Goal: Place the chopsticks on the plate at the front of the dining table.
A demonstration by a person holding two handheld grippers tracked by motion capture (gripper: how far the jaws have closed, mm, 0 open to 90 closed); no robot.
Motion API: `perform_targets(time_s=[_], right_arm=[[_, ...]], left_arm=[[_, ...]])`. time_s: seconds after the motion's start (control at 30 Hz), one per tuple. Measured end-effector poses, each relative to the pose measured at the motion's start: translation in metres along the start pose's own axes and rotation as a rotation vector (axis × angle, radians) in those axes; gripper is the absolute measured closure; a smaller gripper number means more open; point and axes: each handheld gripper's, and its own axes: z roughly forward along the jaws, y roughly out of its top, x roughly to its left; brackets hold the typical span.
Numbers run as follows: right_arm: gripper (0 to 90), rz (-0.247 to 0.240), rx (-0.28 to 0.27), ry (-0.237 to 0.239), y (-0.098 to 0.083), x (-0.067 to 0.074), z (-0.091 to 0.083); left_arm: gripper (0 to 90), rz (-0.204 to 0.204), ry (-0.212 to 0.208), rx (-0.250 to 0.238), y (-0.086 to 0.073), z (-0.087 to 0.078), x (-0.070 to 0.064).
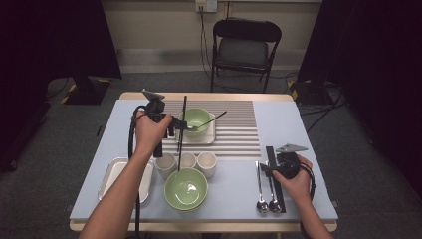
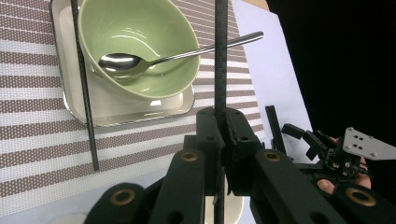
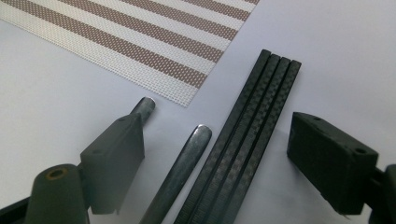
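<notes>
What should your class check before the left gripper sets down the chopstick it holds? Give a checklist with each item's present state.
1. Left gripper shut on the held chopstick: ok.
2. First chopstick already lies beside the bowl: ok.
3. Spoon rests in the bowl: ok.
4. Right gripper open over the spare chopsticks, clear of the left: ok.
5. Held chopstick parallel to the laid one: cannot tell.
</notes>
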Motion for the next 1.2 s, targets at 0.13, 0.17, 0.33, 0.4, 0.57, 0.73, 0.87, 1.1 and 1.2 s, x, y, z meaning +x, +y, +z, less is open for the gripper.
perform_targets(time_s=[0.13, 0.17, 0.33, 0.4, 0.57, 0.73, 0.87, 1.1, 1.2], right_arm=[[17.6, -0.008, -0.014, -0.003, -0.002, 0.000, 0.000], [17.6, -0.008, -0.014, -0.002, -0.002, 0.001, 0.000], [16.8, -0.009, -0.015, 0.000, -0.002, 0.000, 0.000], [14.4, -0.009, -0.011, 0.009, -0.002, 0.001, 0.000], [14.3, -0.018, -0.008, 0.007, -0.002, 0.001, 0.001], [14.3, -0.016, -0.006, 0.008, -0.002, 0.001, 0.000], [14.3, -0.016, -0.007, 0.010, -0.002, 0.001, 0.001], [14.3, -0.017, -0.007, 0.010, -0.002, 0.001, 0.001], [14.2, -0.016, -0.006, 0.010, -0.002, 0.001, 0.001]], left_arm=[[85.9, -0.001, 0.001, -0.005, 0.000, -0.001, 0.003], [85.9, -0.002, 0.003, -0.003, 0.001, -0.001, 0.004], [85.9, -0.016, 0.009, -0.009, 0.002, -0.003, 0.009], [85.9, -0.021, 0.012, -0.008, 0.003, -0.003, 0.010], [85.9, -0.020, 0.019, -0.003, 0.005, -0.001, 0.015], [85.9, -0.031, 0.025, -0.002, 0.006, 0.001, 0.016], [85.9, -0.038, 0.017, -0.004, 0.008, 0.001, 0.019], [85.9, -0.047, 0.011, -0.012, 0.010, 0.004, 0.023], [85.9, -0.047, 0.021, -0.009, 0.011, 0.005, 0.025]])
